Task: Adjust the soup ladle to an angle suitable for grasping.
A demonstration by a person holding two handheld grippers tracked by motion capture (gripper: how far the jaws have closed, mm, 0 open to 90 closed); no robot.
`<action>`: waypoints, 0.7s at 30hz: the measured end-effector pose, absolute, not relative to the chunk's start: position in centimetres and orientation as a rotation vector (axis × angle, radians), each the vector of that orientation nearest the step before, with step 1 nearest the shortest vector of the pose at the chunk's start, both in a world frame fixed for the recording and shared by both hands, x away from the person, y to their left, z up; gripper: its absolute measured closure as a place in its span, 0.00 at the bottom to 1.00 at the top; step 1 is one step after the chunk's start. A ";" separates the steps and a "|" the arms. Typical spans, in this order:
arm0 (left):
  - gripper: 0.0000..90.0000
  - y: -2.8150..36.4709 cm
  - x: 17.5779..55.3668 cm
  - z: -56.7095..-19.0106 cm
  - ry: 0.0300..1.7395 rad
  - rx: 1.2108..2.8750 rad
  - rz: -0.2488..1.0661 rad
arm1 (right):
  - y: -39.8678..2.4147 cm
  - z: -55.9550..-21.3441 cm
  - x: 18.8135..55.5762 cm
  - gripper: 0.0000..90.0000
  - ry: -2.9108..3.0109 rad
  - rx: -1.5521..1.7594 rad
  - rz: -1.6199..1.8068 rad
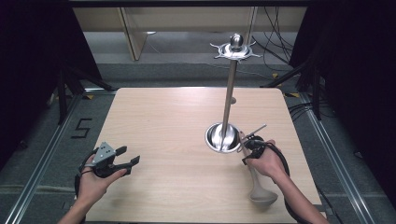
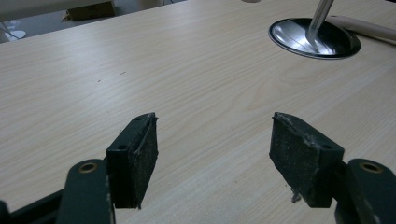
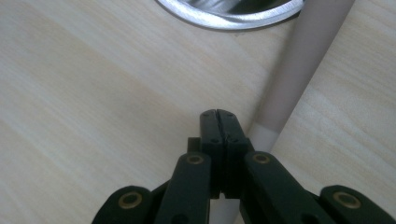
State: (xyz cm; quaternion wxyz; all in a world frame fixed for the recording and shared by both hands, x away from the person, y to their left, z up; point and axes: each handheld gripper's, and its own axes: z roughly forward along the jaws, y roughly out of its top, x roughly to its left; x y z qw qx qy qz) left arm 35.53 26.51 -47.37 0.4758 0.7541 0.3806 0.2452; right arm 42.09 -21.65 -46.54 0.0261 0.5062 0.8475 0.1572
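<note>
High view: table (image 1: 177,140) w/ a steel stand (image 1: 228,100), its round base (image 1: 223,138) right of centre, hook crown at top centre. A ladle (image 1: 258,184) lies at lower right, bowl toward the bottom edge, handle running up toward the base. Right gripper (image 1: 247,145) sits over the handle's upper end, just beside the base. Left gripper (image 1: 122,161) at lower left, well apart from both, over bare wood.

Left gripper view: pads (image 2: 135,156) spread wide, nothing between them; base (image 2: 314,39) in upper right, ladle handle (image 2: 362,28) just past it.

Right gripper view: jaws clenched tight together, empty; the handle (image 3: 299,70) runs diagonally from upper right down past the tips on their right side, beside them, not gripped. Base rim (image 3: 233,16) at top.

Step, as I read it: lining up on the ladle for a pickup, prob. to hang it on the stand. Next move calls for spreading the right jaws, shifting across so the handle sits between the pads, then clamping near the end.
</note>
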 end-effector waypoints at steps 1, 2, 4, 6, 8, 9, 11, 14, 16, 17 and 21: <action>0.35 26.5 35.6 -47.4 0.924 1.847 0.601 | -21.6 -46.7 42.2 1.00 2.601 1.588 0.463; 0.35 26.5 35.6 -47.4 0.918 1.851 0.604 | -21.5 -46.8 42.3 1.00 2.596 1.602 0.447; 0.35 26.5 35.6 -47.4 0.917 1.854 0.604 | -21.8 -47.2 42.6 1.00 2.585 1.597 0.418; 0.35 26.5 35.6 -47.4 0.920 1.851 0.600 | -21.9 -47.3 42.6 1.00 2.561 1.618 0.463; 0.35 26.5 35.5 -47.3 0.922 1.849 0.599 | -22.0 -47.3 42.7 1.00 2.551 1.627 0.446; 0.35 26.6 35.6 -47.3 0.907 1.859 0.607 | -22.2 -47.3 42.8 1.00 2.543 1.654 0.433; 0.35 26.5 35.6 -47.4 0.921 1.852 0.601 | -22.4 -47.2 42.9 1.00 2.565 1.642 0.439; 0.35 26.5 35.6 -47.3 0.916 1.865 0.609 | -22.5 -47.2 42.8 1.00 2.499 1.722 0.429; 0.35 26.5 35.5 -47.4 0.922 1.855 0.598 | -22.8 -47.2 42.8 1.00 2.477 1.748 0.434; 0.35 26.5 35.6 -47.4 0.918 1.855 0.600 | -23.0 -47.3 42.9 1.00 2.477 1.745 0.441; 0.35 26.5 35.6 -47.3 0.913 1.863 0.604 | -23.3 -47.2 42.8 1.00 2.436 1.767 0.427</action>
